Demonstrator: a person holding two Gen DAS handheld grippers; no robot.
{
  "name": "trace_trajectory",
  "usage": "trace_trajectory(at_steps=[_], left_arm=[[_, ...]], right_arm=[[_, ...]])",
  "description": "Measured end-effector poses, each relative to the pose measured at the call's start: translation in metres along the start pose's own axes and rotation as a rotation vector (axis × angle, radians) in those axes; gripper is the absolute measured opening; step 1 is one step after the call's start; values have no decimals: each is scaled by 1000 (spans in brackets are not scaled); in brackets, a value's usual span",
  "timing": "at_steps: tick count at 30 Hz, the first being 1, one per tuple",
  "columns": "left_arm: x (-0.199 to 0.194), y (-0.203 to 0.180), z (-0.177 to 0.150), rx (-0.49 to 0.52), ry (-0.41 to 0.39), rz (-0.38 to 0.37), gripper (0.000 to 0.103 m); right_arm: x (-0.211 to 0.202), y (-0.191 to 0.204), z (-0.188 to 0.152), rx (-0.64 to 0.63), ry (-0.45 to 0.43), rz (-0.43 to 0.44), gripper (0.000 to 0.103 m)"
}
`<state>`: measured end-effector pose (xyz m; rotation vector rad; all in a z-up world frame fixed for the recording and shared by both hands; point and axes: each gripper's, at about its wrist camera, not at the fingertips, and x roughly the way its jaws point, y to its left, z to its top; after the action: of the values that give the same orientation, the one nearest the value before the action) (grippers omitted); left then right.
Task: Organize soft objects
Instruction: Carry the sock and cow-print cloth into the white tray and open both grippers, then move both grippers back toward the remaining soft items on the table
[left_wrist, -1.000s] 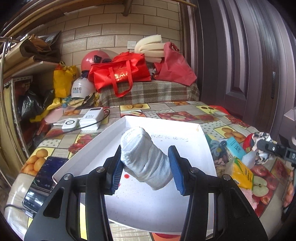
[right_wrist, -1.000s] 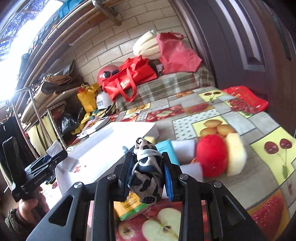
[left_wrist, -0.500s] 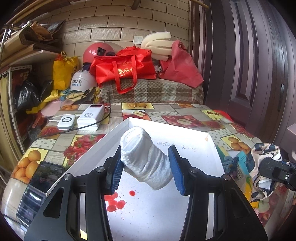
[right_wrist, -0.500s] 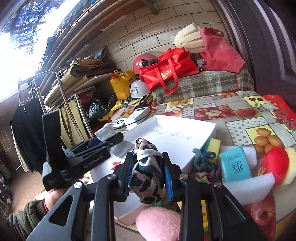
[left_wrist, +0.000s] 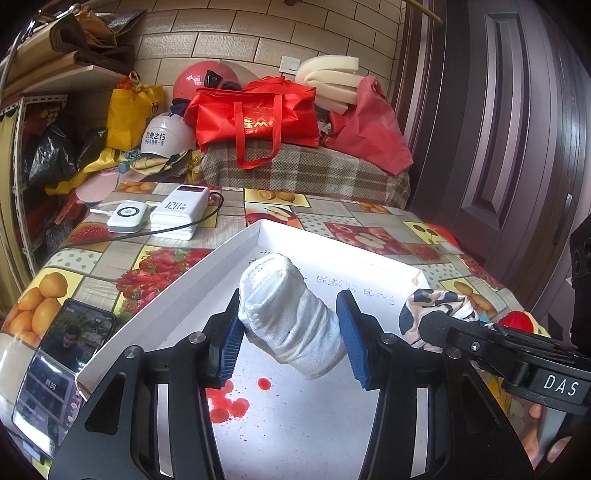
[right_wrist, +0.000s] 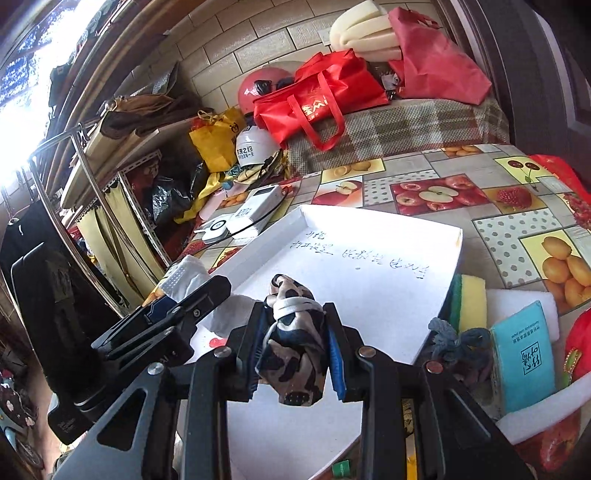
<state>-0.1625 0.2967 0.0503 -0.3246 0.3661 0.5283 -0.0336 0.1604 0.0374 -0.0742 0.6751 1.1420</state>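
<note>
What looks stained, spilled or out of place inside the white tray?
Red splotches mark the white tray floor near its front, below the left gripper. They look like a spill or stain; the rest is clean apart from handwriting.

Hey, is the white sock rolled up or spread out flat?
Rolled up: the white sock is a tight bundle between the left gripper's fingers, above the white tray.
</note>
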Motion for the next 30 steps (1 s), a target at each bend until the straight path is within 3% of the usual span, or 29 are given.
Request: trace_trajectory(at_steps=[2, 4, 5, 6, 8, 14, 19, 24, 30], left_arm=[[1, 1, -1, -14, 0, -3, 55], [-1, 4, -1, -35, -4, 9, 67], [-2, 7, -1, -48, -10, 13, 86], [-5, 9, 0, -61, -22, 19, 97], [-11, 12, 0, -82, -53, 23, 103], [-19, 15, 0, -94, -83, 27, 103], [-31, 6, -2, -65, -96, -39, 103], [-51, -23, -8, 21, -95, -223, 103], [-67, -89, -39, 245, 46, -421, 103]], right_arm=[[2, -3, -1, 15, 9, -10, 37], [3, -8, -1, 42, 10, -20, 54], [2, -11, -1, 56, 7, -17, 82], [1, -13, -1, 65, 1, -15, 100], [-6, -15, -1, 67, -29, -21, 102], [-37, -13, 4, 42, -157, -31, 102], [-84, -25, 10, 30, -286, -76, 102], [-117, -64, 0, 20, -221, -92, 102], [-125, -86, -34, -115, -33, -118, 102]])
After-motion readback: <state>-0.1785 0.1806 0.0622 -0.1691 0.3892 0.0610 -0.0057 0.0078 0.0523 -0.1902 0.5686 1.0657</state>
